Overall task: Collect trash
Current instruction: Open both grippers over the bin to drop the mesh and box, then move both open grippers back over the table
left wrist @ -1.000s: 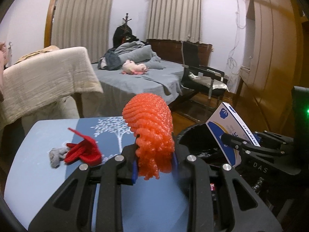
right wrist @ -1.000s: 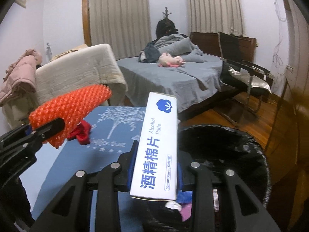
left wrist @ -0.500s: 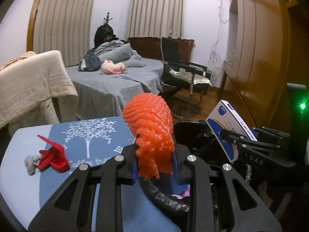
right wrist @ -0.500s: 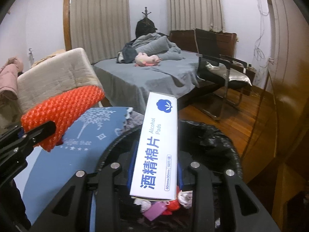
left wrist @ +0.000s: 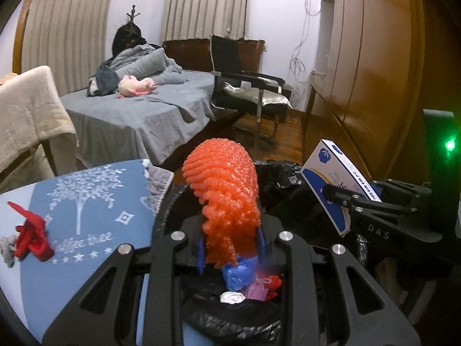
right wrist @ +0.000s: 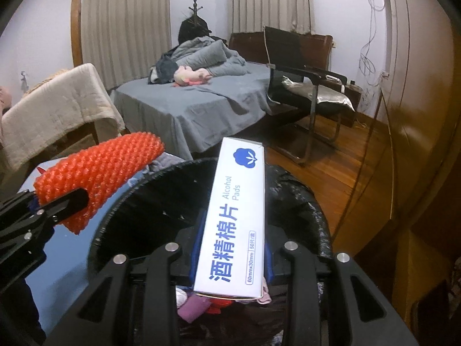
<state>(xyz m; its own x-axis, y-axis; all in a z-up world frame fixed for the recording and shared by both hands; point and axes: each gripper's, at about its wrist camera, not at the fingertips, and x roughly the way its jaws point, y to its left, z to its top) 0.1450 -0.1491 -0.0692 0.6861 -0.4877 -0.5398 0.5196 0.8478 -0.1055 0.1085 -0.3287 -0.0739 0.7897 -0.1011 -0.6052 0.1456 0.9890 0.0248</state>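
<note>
**Both grippers loaded and poised over the bin**

The orange foam net [left wrist: 223, 190] stood upright between the pads of the left gripper [left wrist: 230, 248], clamped at its lower end, its long axis rising away from the fingers. Directly below and ahead of that gripper lay the black-lined trash bin [left wrist: 285, 173], with blue, red and white scraps already in its bottom. The alcohol pad box [right wrist: 234, 219] was pinched by its near end in the right gripper [right wrist: 230, 262], its long axis running straight forward along the fingers and out over the bin's opening [right wrist: 299, 196].

In the right wrist view the net sat to that gripper's left, just at the bin's near rim; whether it hung fully inside the rim could not be told for certain through the fisheye. The box looked the more centred of the two, so the right hand seemed better placed to let go first.

Farther left of the left gripper, a red scrap [left wrist: 31, 236] and a grey wad [left wrist: 5, 248] touching it remained on the blue tablecloth [left wrist: 86, 259], still to be collected.
</note>
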